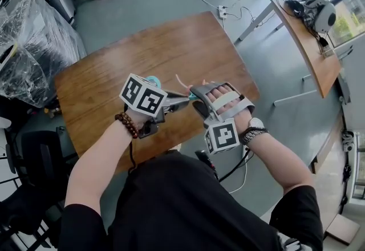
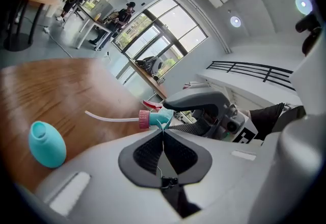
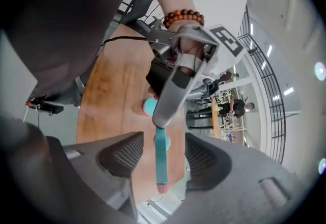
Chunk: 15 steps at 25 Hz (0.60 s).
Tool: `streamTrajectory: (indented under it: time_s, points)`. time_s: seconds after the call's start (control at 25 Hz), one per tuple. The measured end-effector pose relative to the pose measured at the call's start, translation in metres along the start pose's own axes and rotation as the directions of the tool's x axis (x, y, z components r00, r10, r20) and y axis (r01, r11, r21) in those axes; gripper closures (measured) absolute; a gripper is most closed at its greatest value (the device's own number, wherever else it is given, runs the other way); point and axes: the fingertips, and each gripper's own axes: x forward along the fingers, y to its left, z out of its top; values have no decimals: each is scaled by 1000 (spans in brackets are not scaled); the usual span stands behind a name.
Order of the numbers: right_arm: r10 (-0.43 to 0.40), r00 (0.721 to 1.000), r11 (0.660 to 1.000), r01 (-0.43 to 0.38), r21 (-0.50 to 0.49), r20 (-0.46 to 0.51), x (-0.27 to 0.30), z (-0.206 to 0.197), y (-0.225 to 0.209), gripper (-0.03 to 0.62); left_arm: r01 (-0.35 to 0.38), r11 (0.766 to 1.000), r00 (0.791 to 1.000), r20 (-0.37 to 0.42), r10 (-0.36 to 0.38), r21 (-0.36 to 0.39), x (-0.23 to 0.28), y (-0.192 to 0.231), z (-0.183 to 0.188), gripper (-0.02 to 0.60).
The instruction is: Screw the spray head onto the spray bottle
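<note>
the left gripper [image 2: 163,129] has its jaws pressed together on the spray head [image 2: 159,115], pinching the teal body just behind the pink collar [image 2: 144,119]. the red trigger [image 2: 152,105] pokes out past the grip and the clear dip tube [image 2: 109,117] runs out sideways over the wood. the right gripper [image 3: 164,136] has its jaws wide apart. the same spray head hangs in the gap between them, and neither pad touches it.

the teal spray bottle [image 2: 47,143] sits on the wooden table [image 1: 171,50], apart from both grippers, beyond the free end of the tube. i think it stands upright, though from these angles i can't be sure. in the head view only a sliver of it shows behind the left marker cube [image 1: 142,96].

the only print i can make out is the black-and-white square patterns on that cube and on the right marker cube [image 1: 222,136]. any label on the bottle is too small to read.

both grippers hang over the near edge of the table, close to my body. past the bottle the wood runs bare to the far edge. a plastic-wrapped bundle [image 1: 28,44] crowds the left side. to the right, grey floor separates the table from a second desk [image 1: 311,56], well apart, and a power strip [image 1: 222,12] lies on the floor beyond the far corner.
</note>
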Motion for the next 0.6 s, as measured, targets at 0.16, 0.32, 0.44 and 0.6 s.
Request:
streamTrajectory:
  time_s: [0.16,0.32,0.44,0.6]
  points:
    - [11,1000,999,-10,-48,12,4,9,-2,355,17,999,1000,-11,-16,32,-4,-2,-1,558]
    - [28,1000,993,-30,-116,-12,10,7,3,355,59,997,998,-34,-58,40,-5,-10,-6,558]
    - [34,999,992,-35,-117,-10,11,8,4,361,83,996,996,-42,-81,44,-4,-14,-8,558]
    - [31,1000,993,-30,-116,0,10,13,3,395,104,994,994,-44,-103,32,-5,-16,-9,558]
